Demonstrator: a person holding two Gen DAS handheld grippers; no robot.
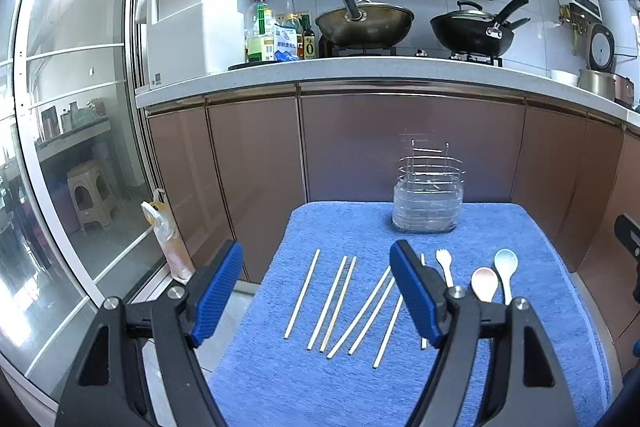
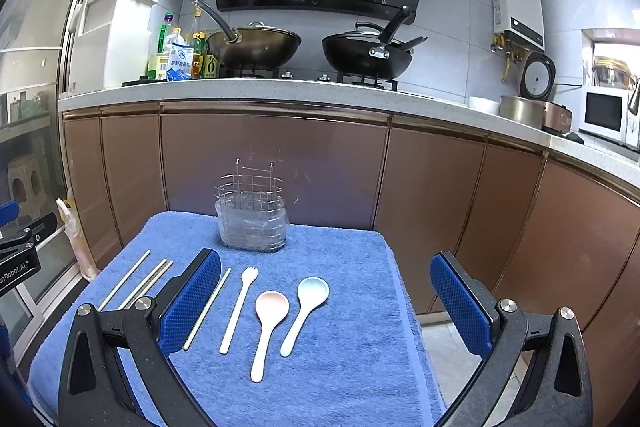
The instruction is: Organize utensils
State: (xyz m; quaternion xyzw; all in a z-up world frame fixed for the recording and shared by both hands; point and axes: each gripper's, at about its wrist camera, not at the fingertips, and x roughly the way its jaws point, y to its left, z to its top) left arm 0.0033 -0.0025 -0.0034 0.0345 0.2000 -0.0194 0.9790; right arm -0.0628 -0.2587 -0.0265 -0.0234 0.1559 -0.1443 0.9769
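Observation:
Several pale wooden chopsticks [image 1: 338, 301] lie side by side on a blue towel [image 1: 340, 379]. To their right lie a white spork [image 2: 236, 307], a pink spoon [image 2: 267, 323] and a light blue spoon [image 2: 306, 307]. A wire utensil holder with a clear base [image 1: 428, 199] stands at the towel's far edge; it also shows in the right wrist view [image 2: 253, 219]. My left gripper [image 1: 316, 291] is open and empty above the chopsticks. My right gripper [image 2: 326, 303] is open and empty above the spoons.
Brown cabinet doors [image 2: 272, 163] stand just behind the towel, under a white counter [image 1: 360, 71] with two woks, bottles and a rice cooker. A glass sliding door [image 1: 80, 147] is at the left. A plastic bag [image 1: 168, 239] hangs by the cabinet.

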